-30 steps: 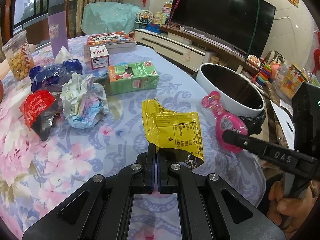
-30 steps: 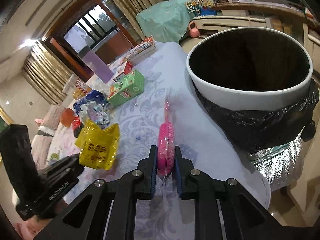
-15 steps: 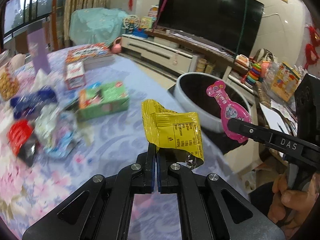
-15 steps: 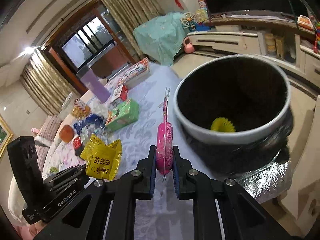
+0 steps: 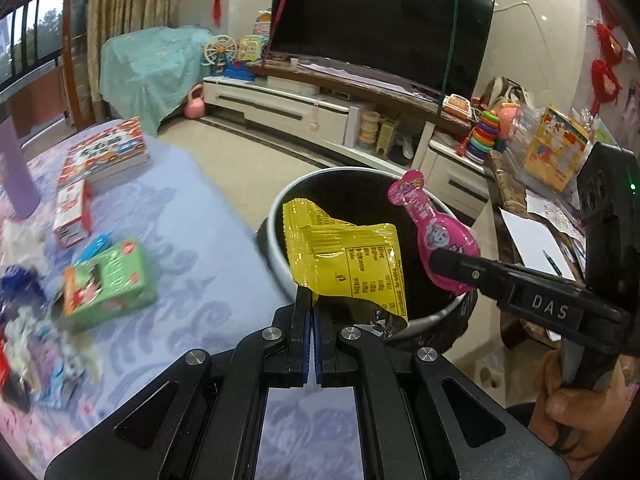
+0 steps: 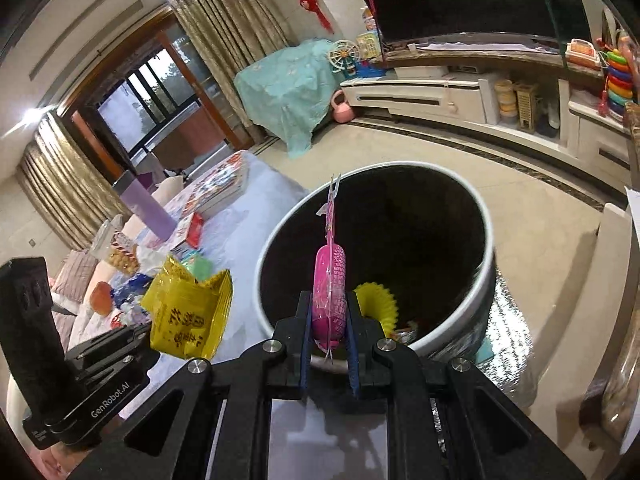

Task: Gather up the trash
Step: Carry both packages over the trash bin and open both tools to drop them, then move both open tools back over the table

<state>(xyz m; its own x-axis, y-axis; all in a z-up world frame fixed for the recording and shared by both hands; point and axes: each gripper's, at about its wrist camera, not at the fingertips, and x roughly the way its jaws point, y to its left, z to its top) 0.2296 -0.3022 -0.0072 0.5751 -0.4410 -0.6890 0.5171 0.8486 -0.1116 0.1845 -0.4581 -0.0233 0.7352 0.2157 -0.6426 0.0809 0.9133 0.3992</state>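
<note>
Left gripper (image 5: 312, 316): fingers (image 5: 301, 320) pressed together with almost no gap, pinching the lower edge of a yellow snack wrapper (image 5: 344, 258). The wrapper stands upright above the fingertips, its printed panel facing the left wrist camera, and overlaps the near rim of the trash bin (image 5: 280, 264). In the right wrist view the same wrapper (image 6: 188, 318) hangs at the left gripper's (image 6: 142, 334) tip, over the table edge just beside the bin's outer wall (image 6: 266, 312).

Right gripper (image 6: 327, 334): fingers (image 6: 305, 332) closed partway on a pink blister package (image 6: 330, 280), clamping its thick rounded body between the blue pads. The package is seen edge-on, its thin flat tab pointing up and away over the bin's dark opening. From the left wrist view the pink package (image 5: 436, 236) shows its flat face, held at the tip of the right gripper (image 5: 444, 262) above the bin's far right rim.

Trash bin: white rim, black liner, standing on the floor against the table (image 5: 208, 248). Inside it lie a yellow pleated paper cup (image 6: 378, 306) and some other scraps, too dim to tell apart.

On the table, well apart from both grippers: a green carton (image 5: 108, 278), a small white box (image 5: 72, 214), a stack of books (image 5: 106, 156), crumpled wrappers (image 5: 32, 344) at the left edge, blurred.
</note>
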